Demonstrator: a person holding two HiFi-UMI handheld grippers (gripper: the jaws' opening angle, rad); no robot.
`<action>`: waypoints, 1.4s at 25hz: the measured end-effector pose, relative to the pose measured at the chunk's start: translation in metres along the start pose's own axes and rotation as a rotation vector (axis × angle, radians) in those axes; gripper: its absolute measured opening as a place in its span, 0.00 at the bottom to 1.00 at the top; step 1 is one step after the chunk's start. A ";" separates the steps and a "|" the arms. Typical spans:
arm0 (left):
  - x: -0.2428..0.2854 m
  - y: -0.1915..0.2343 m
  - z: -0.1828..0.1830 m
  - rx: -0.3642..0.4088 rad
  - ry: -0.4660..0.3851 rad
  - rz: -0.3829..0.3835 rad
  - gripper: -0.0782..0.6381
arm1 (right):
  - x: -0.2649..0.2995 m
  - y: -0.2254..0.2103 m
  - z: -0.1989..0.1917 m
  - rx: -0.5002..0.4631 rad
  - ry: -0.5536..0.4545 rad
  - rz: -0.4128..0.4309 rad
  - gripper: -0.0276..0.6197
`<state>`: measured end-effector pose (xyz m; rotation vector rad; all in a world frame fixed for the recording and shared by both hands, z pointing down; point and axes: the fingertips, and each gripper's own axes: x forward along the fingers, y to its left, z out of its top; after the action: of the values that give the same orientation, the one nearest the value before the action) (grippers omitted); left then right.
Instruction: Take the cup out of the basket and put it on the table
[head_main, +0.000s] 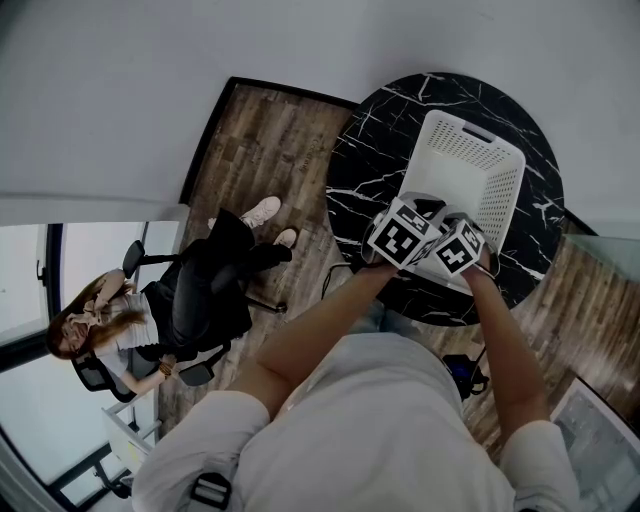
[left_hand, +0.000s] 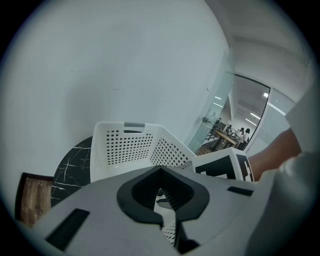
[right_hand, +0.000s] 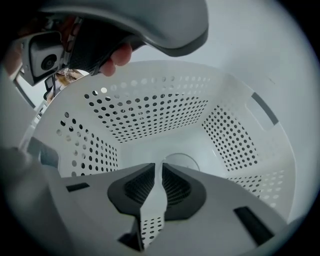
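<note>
Hovering above the near rim of a white perforated basket (right_hand: 150, 110), the right gripper (right_hand: 161, 167) points down into it with its jaws all but closed, only a thin slit between the dark ribbed pads, and nothing held. On the basket's floor, near the middle, sits the cup (right_hand: 182, 161), seen only as a pale, seemingly clear round shape; whether it stands upright or lies over cannot be told. The left gripper (left_hand: 160, 172) hangs just beside the right one, at the same near rim, jaws together at the tips and empty. The basket stands on a round black marbled worktop (head_main: 370, 150). The cup looks light, thin-walled and smooth, so it would likely slip or buckle under a hard squeeze. A gentle hold across its rim, one jaw inside and one outside, seems safest, and the jaws must first spread wide.
</note>
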<state>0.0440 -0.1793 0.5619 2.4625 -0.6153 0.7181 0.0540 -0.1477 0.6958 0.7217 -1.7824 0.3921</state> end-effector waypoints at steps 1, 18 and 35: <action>0.000 0.000 -0.001 0.002 0.002 0.000 0.10 | 0.001 0.000 0.000 -0.003 0.001 -0.001 0.11; -0.007 0.002 -0.002 -0.005 -0.008 0.015 0.10 | -0.004 0.003 0.002 -0.013 -0.022 0.009 0.08; -0.016 -0.007 0.004 0.017 -0.021 0.016 0.10 | -0.056 -0.007 0.014 0.008 -0.091 -0.028 0.08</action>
<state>0.0368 -0.1719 0.5471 2.4864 -0.6400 0.7066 0.0590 -0.1455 0.6378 0.7805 -1.8552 0.3520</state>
